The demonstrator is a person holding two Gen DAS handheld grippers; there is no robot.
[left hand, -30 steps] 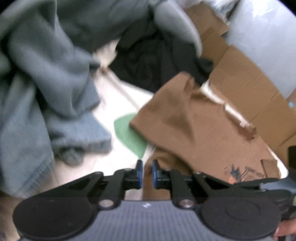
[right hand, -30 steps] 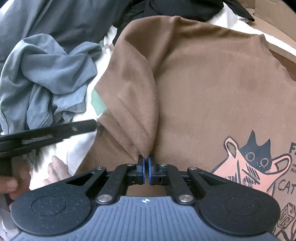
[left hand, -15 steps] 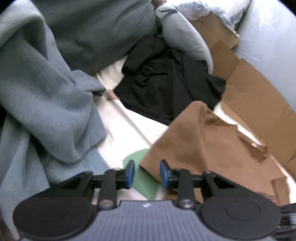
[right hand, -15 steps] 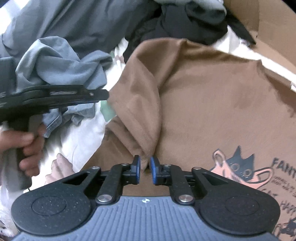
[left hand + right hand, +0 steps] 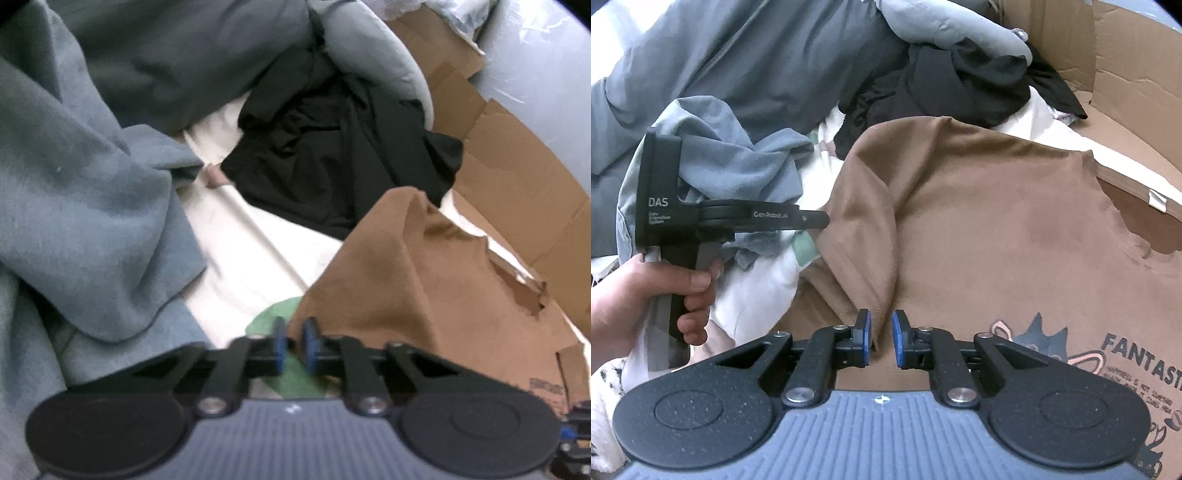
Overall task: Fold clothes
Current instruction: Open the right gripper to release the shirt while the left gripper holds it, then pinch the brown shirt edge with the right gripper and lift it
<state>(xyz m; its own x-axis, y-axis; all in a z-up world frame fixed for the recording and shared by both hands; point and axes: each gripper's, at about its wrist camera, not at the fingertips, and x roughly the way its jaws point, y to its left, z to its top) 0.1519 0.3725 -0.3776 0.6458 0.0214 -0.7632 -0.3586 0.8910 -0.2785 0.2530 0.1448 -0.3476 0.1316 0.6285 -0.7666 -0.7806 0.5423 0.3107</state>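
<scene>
Both grippers are working the brown T-shirt's sleeve corner — the first fold is being set up.

The left gripper (image 5: 294,345) is pinching the sleeve (image 5: 864,229) edge, jaws clenched on cloth; the right gripper (image 5: 881,338) is standing slightly parted, the sleeve's fold tip between its pads, apparently unpressed. The brown T-shirt (image 5: 997,236) is lying spread over cardboard (image 5: 1126,74), beside the grey garments (image 5: 92,206). Next, I judge, the right needs a firm pinch before drawing the sleeve inward.

left wrist view: close, angled down over the brown T-shirt (image 5: 399,280) corner
right wrist view: close, angled down
shared: brown T-shirt, black garment (image 5: 964,85)
</scene>
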